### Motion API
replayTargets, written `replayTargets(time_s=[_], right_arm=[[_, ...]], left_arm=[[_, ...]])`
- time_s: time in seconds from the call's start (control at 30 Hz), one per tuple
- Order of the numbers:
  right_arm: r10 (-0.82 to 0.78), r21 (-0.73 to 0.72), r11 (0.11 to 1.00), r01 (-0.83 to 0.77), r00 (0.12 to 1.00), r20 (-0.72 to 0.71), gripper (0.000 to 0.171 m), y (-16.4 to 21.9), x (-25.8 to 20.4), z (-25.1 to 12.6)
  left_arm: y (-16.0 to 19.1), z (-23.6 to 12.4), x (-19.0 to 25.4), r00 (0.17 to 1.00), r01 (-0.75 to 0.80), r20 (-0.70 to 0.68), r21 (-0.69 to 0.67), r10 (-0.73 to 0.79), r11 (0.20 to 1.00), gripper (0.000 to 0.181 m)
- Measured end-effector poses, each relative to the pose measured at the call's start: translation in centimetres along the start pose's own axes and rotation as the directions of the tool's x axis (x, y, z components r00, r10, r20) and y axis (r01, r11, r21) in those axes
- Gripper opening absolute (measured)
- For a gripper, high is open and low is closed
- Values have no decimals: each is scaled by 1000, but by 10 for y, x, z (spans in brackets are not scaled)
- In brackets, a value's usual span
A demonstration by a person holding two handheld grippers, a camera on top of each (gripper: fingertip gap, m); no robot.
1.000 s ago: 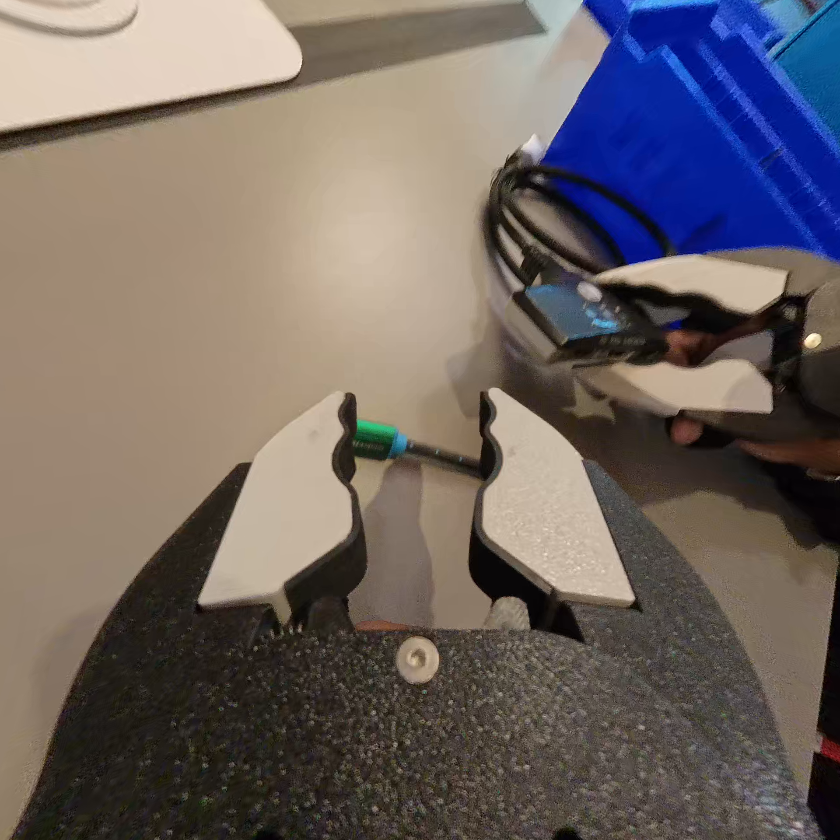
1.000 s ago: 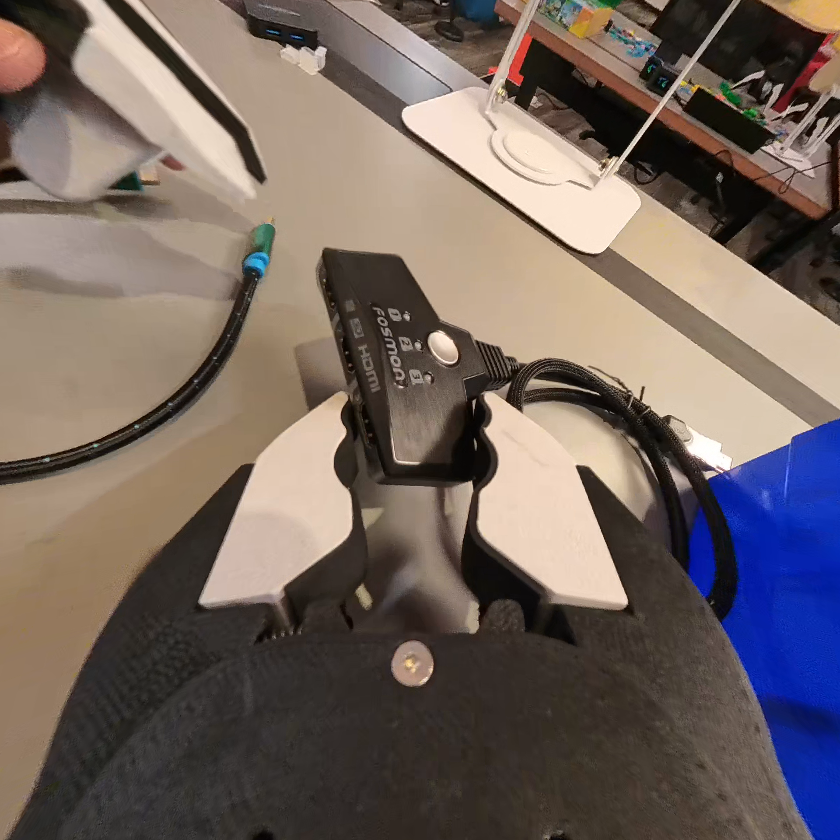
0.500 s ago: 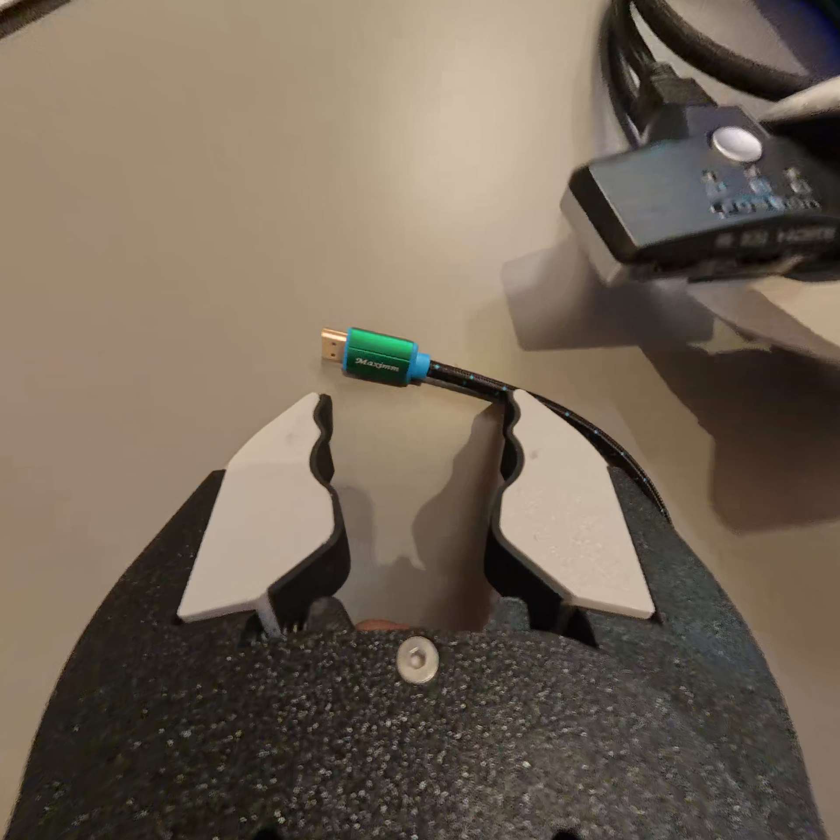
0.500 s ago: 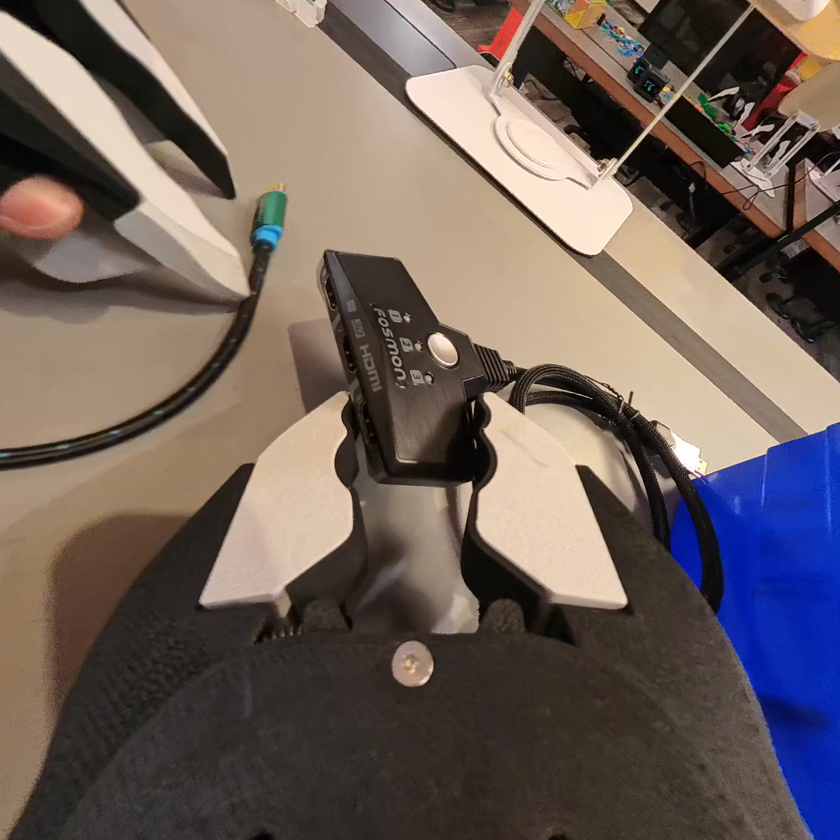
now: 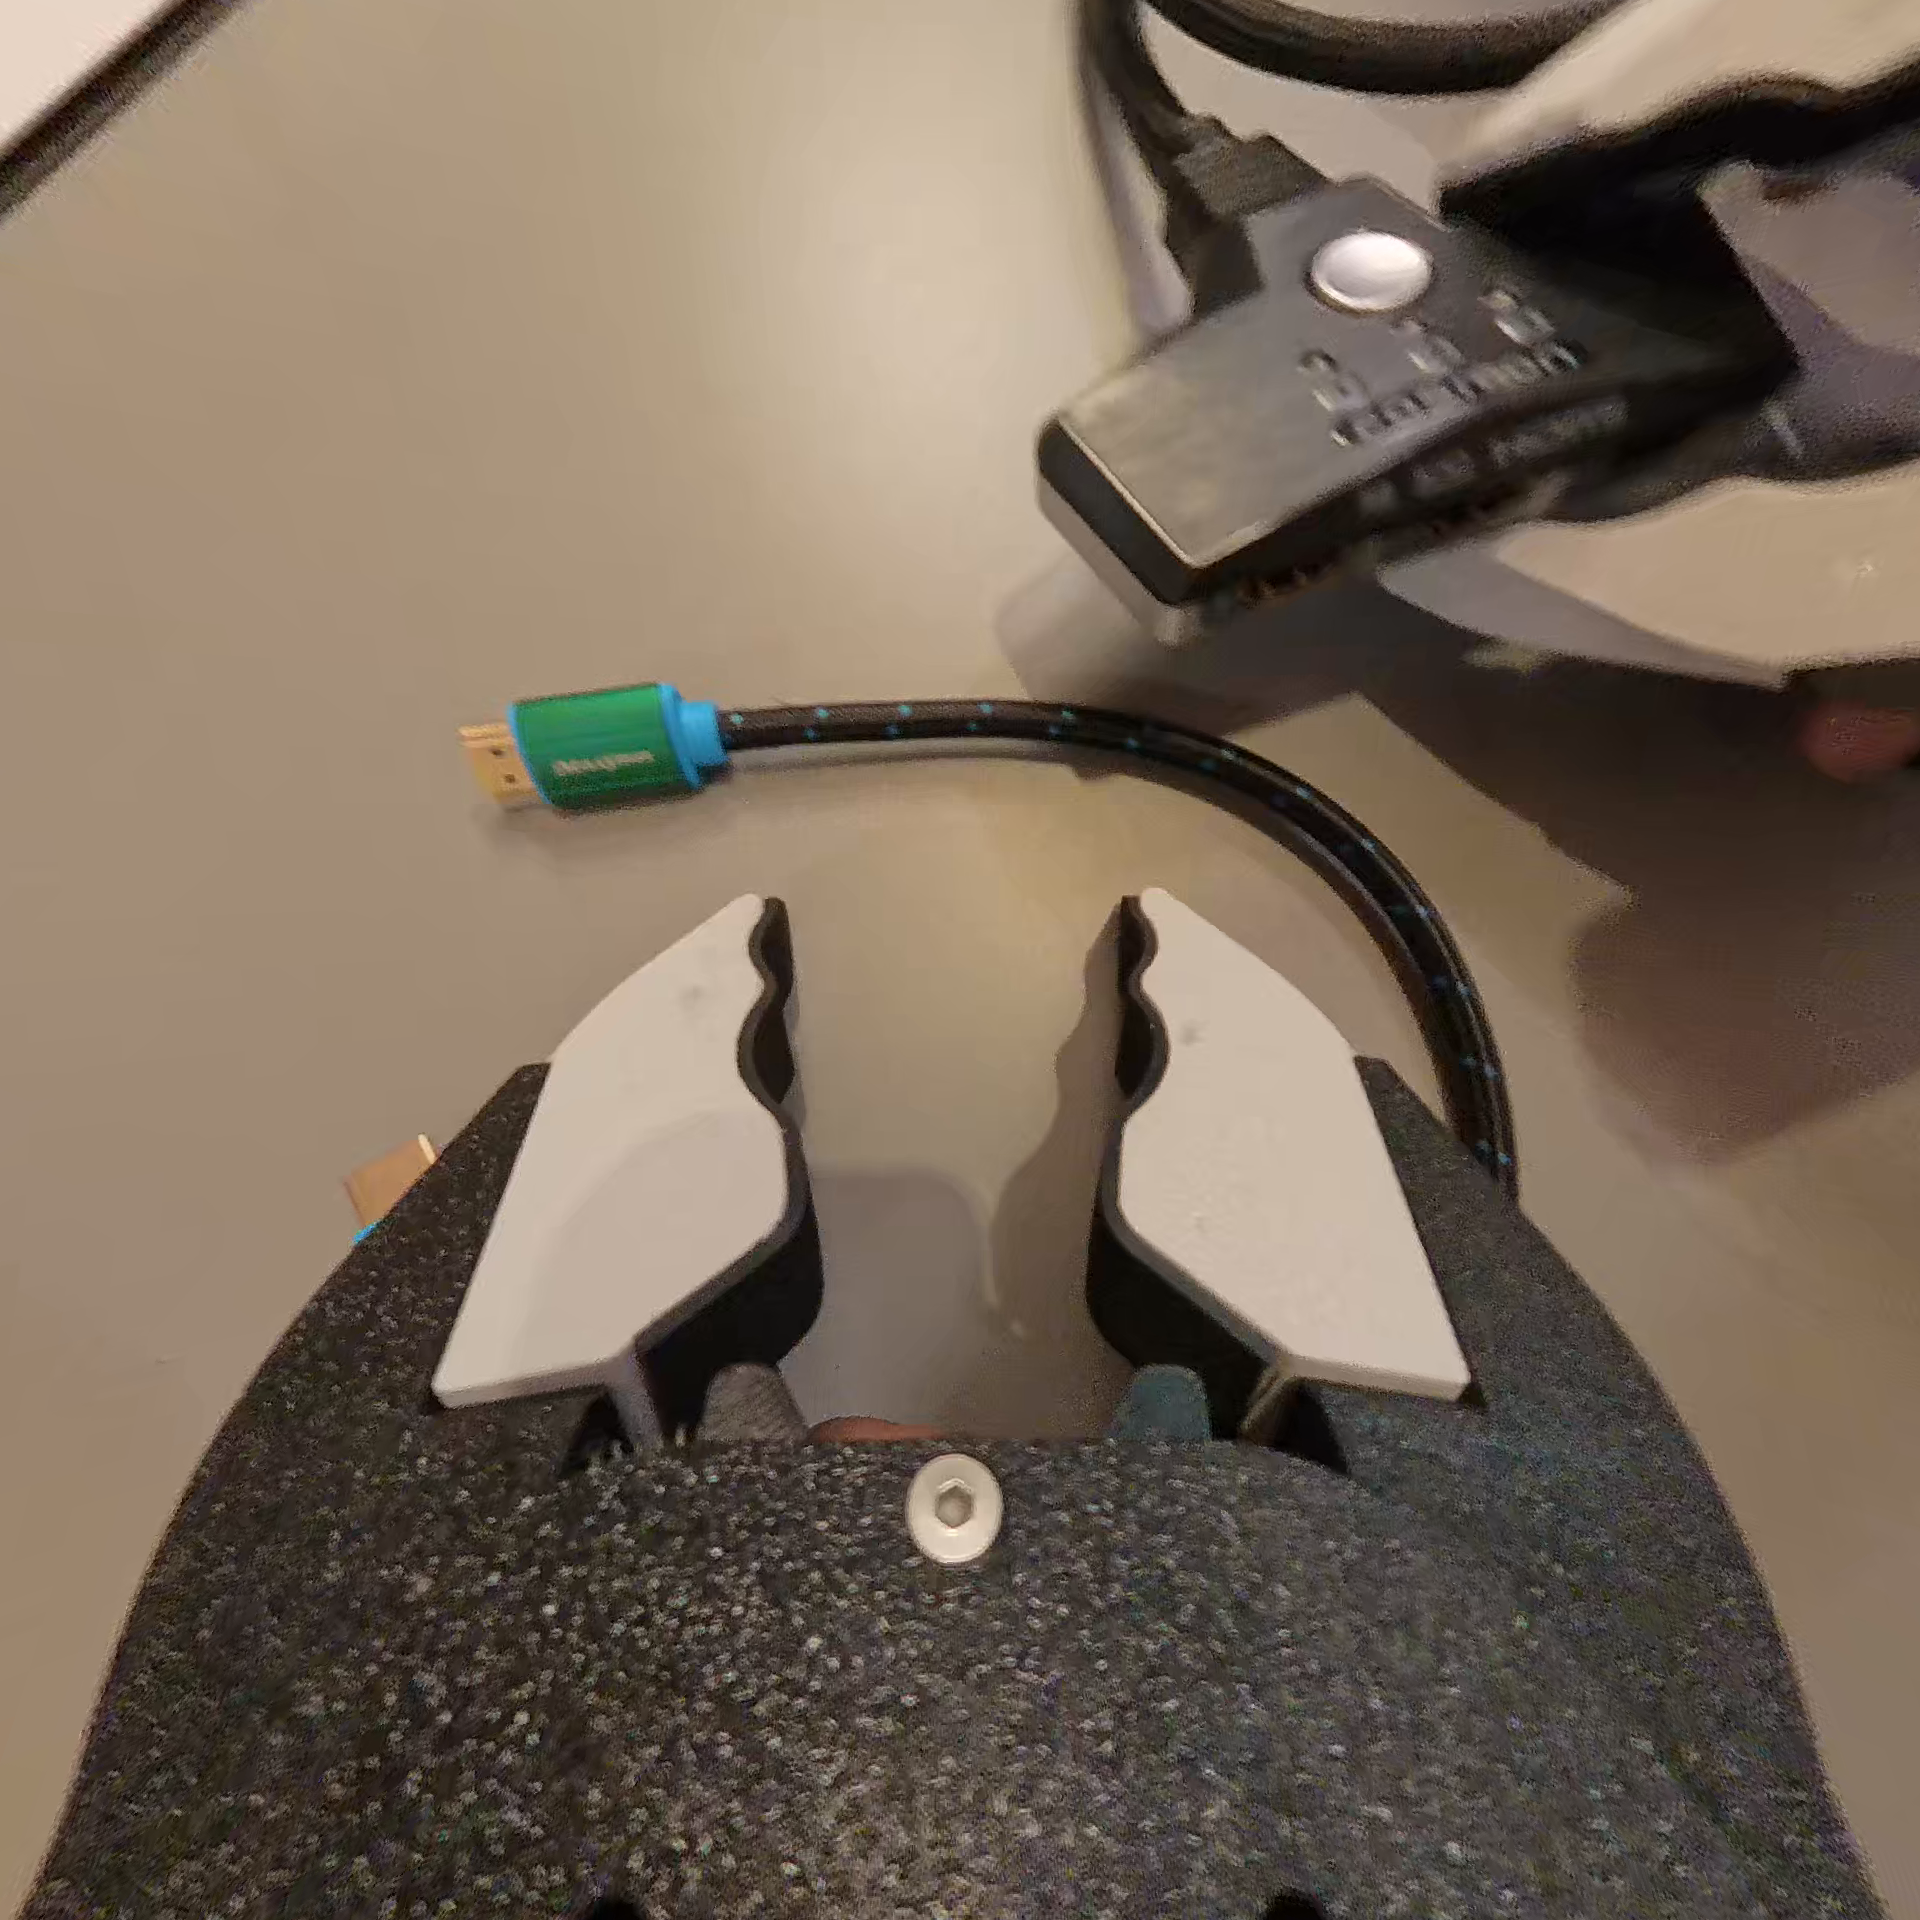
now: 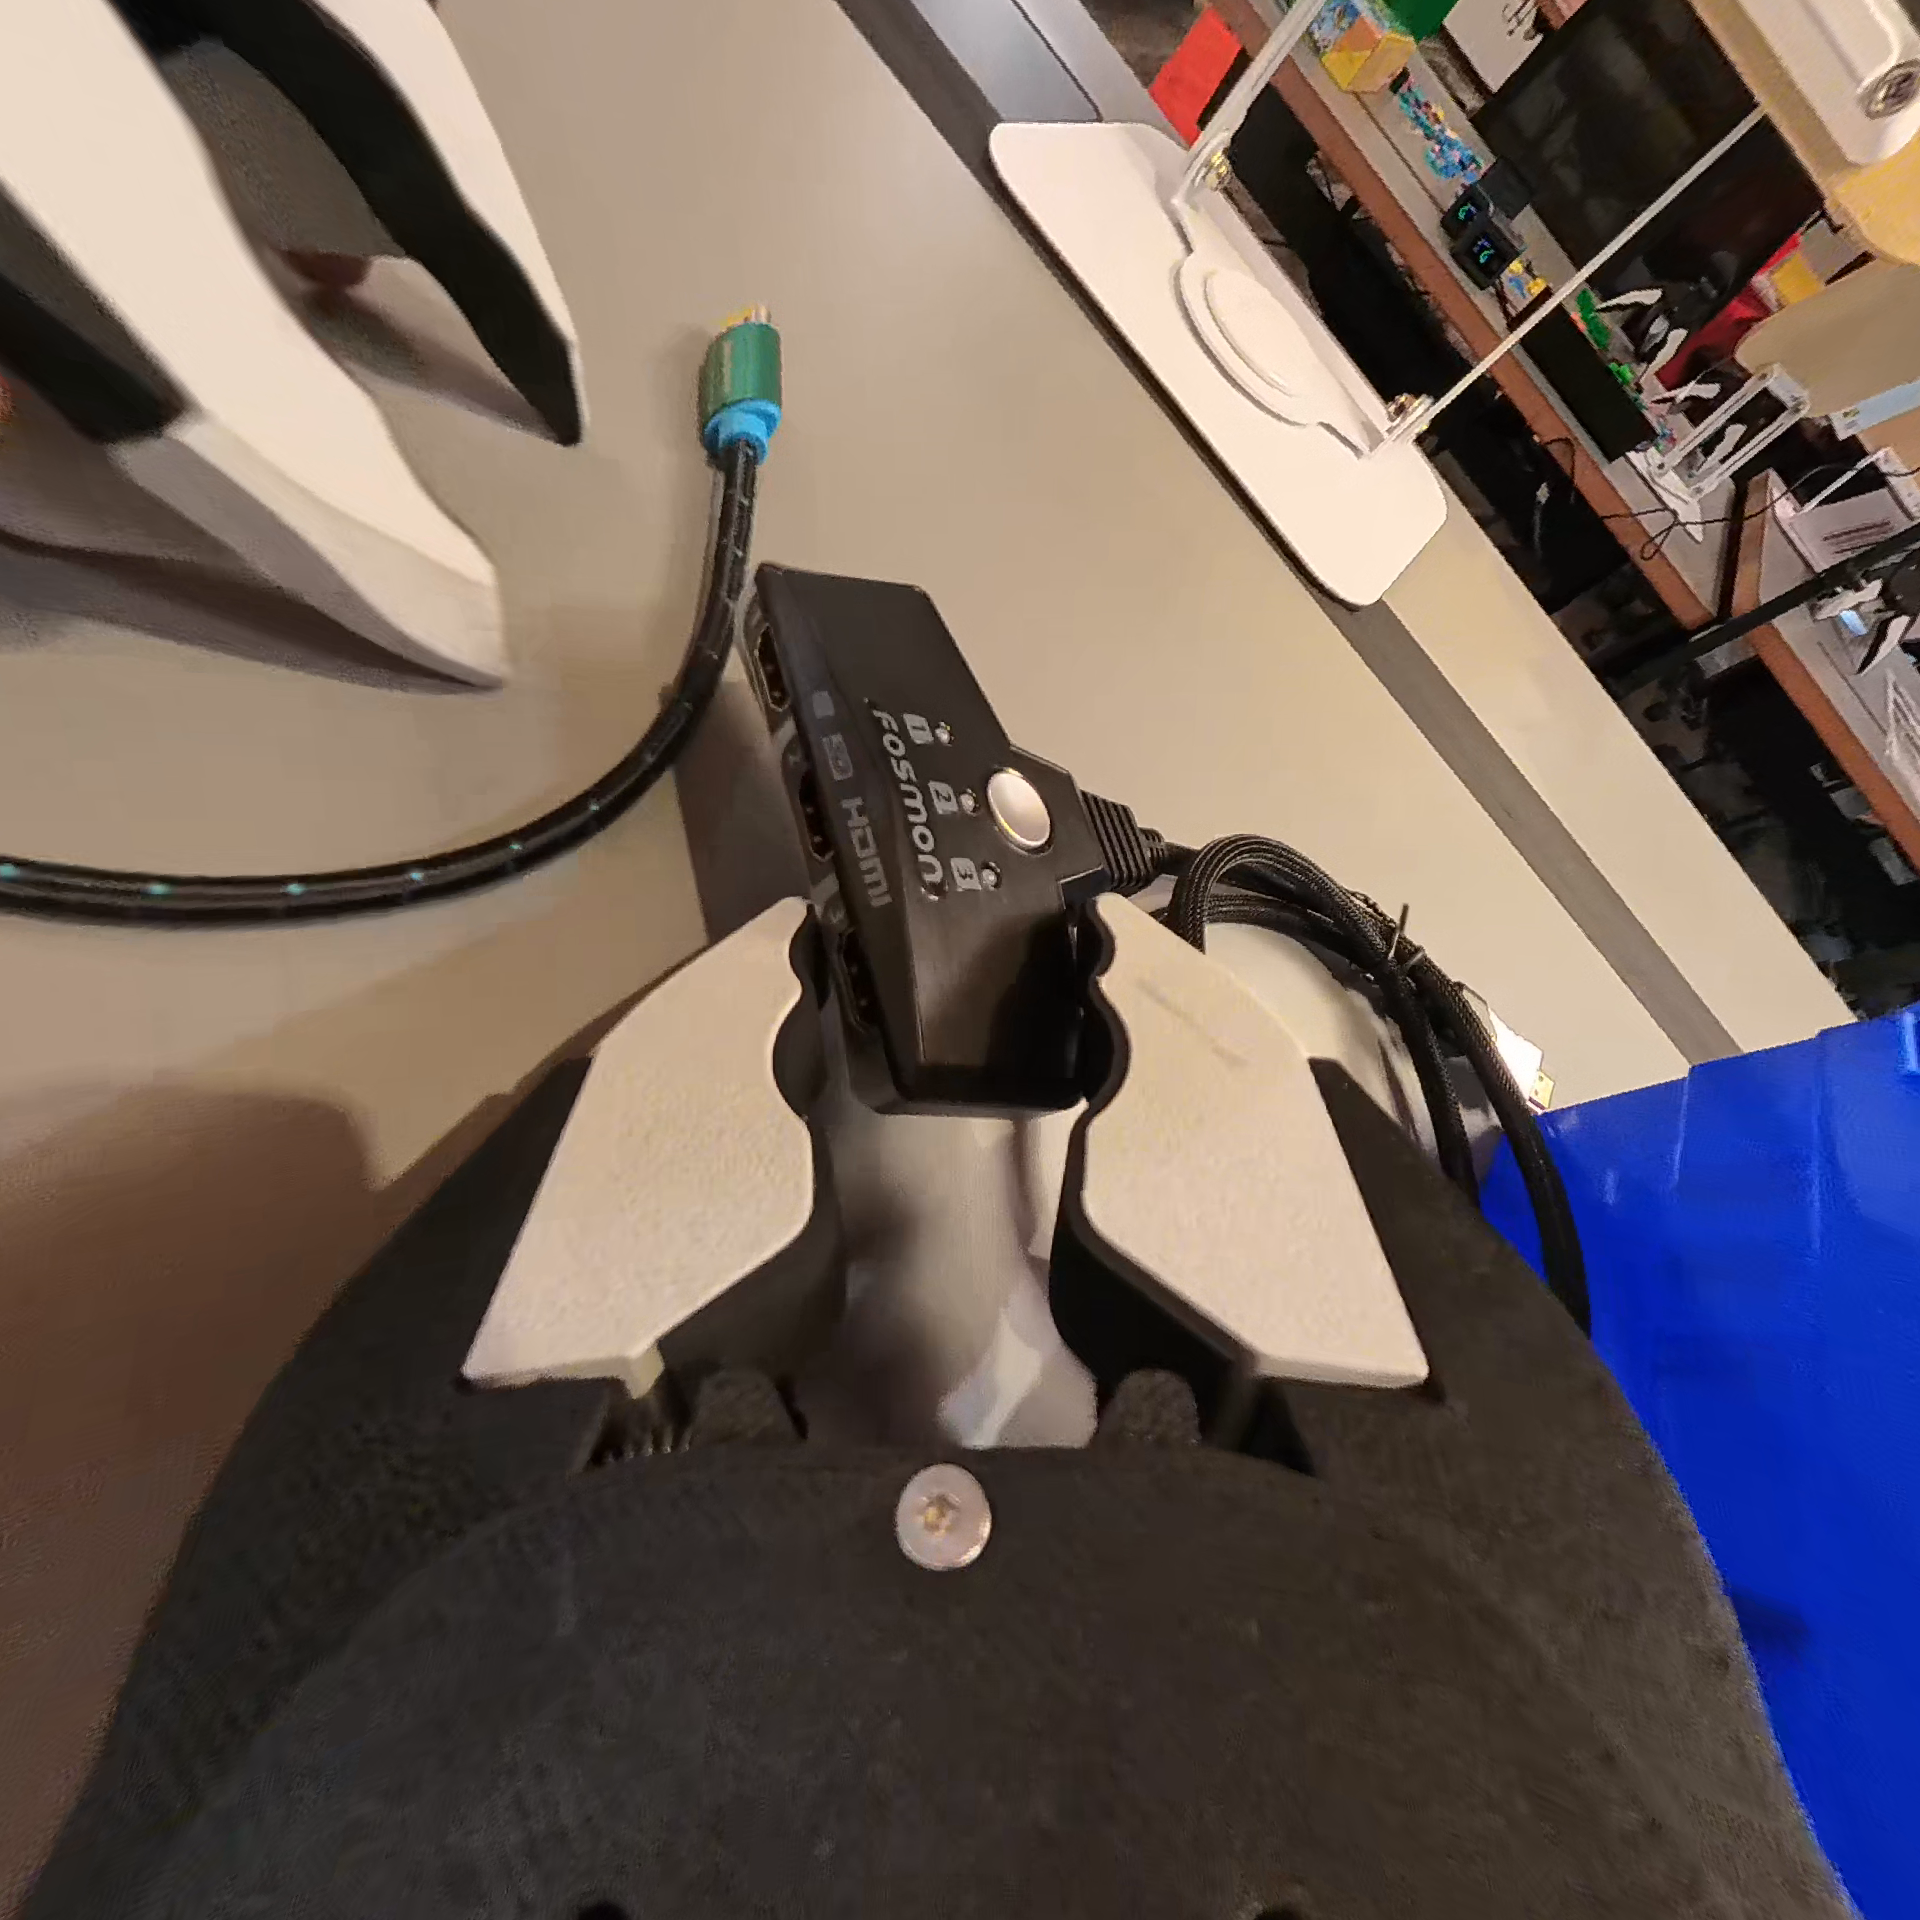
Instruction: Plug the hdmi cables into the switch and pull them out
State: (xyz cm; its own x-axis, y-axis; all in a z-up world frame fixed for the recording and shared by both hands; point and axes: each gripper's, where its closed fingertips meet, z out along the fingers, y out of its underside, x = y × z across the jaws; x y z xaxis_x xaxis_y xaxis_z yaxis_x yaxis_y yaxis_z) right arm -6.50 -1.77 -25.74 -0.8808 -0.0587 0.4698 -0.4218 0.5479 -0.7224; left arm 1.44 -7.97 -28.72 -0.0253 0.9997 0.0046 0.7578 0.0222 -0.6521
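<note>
Since a sec ago your left gripper (image 5: 951, 914) has backed off the green plug, so the whole connector and a long run of cable now show ahead of the fingertips instead of sitting between them. Its jaws stand wide w/ nothing in them. Your right gripper (image 6: 951, 914) hasn't let go: it's clamped on the near end of the switch (image 6: 925, 821), held up off the table (image 5: 416, 416).

Handling, my read: the hdmi cable (image 5: 1143, 738) is braided, fairly stiff, holds its own curve, so it'll spring back and twist the plug if you grab the cord. Take the green plug (image 5: 597, 743) by its metal shell, flat sides across the pads, approx mid-shell; looks smooth, maybe slick, so squeeze firm. Leave the gold tip free. Switch is light, rigid, plastic or brushed metal; can't tell which.

Looks: plug is green w/ a blue collar and gold tip, lying flat at 11 o'clock from the left gripper's tips, tip pointing to 9. Cord is black w/ blue flecks, arcing round to 3 o'clock. Switch is black, wedge-shaped, silver button (image 6: 1018, 808) on top, ports down its left edge, all empty as far as they show, own black cord bundle (image 6: 1351, 935) at 2 o'clock. Another gold tip (image 5: 390, 1179) peeks out at 8 o'clock by the left gripper's body.
</note>
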Motion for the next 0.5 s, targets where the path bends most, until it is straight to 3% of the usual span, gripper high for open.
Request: replayTargets(time_s=[0.07,0.27,0.37,0.43,0.5], right_arm=[[-9,-4,1000,9,1000,3,46,1,-1,0],[-25,-20,999,25,1000,7,46,4,-3,-1],[-12,-29,1000,12,1000,7,46,5,-3,0],[1,-36,999,0,1000,9,46,6,-3,0],[11,-43,999,-10,1000,9,46,6,-4,-1]], left_arm=[[6,-11,0,999,-31,-21,8,32,999,62],[6,-73,-63,976,73,190,149,-101,986,58],[32,-78,-88,949,150,272,62,-162,987,57],[49,-66,-86,956,174,245,-27,-162,984,62],[60,-53,-78,968,163,205,-90,-142,983,51]])
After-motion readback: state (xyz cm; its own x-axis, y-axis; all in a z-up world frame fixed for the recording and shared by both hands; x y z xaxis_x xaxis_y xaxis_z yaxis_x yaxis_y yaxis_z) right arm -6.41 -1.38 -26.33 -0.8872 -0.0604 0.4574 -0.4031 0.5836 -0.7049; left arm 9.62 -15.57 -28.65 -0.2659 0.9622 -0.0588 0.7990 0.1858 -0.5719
